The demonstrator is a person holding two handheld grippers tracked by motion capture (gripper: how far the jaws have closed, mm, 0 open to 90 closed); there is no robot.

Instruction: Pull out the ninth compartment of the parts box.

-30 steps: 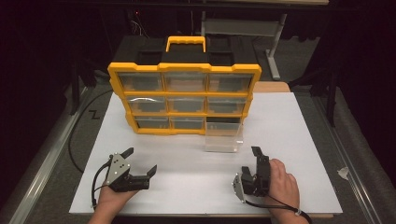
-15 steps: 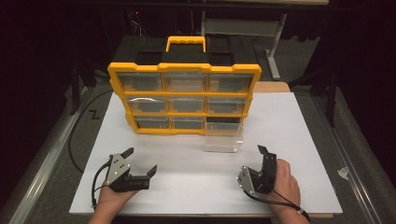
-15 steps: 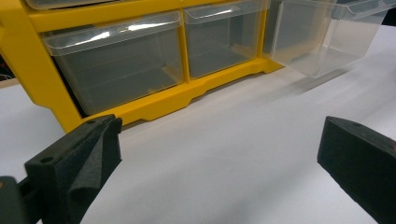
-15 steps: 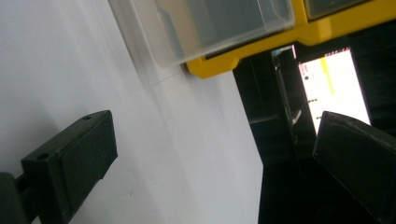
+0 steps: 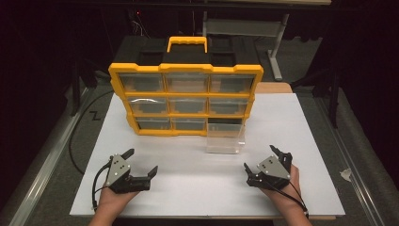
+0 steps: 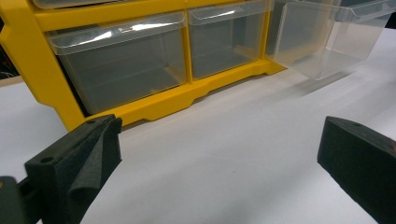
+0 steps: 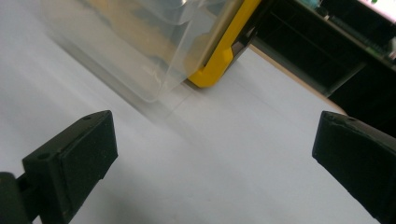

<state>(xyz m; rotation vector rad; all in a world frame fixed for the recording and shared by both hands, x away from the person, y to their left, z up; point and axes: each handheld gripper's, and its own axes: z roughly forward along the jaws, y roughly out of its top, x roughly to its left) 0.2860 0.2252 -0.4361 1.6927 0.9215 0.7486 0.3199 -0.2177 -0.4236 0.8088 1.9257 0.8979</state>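
Resting on a white board (image 5: pixel 291 122) (dark room around), each hand-held gripper gapes wide, left (image 5: pixel 141 164) and right (image 5: pixel 261 159).

At the near left, the person's left hand (image 5: pixel 110 203) holds the black two-jaw left gripper (image 5: pixel 140 164) low, its grey three-cornered plate facing up and its jaws spread wide, pointing right and far. At the near right, the right hand (image 5: pixel 285 192) holds the matching right gripper (image 5: pixel 262 159), jaws equally wide apart.

The organizer (image 5: pixel 186 101) is showing glossy yellow plastic, its drawers (image 6: pixel 123 63) clear and shiny; the desk (image 5: pixel 301 141) is looking matt white, and the jaw pads seem foam-like.
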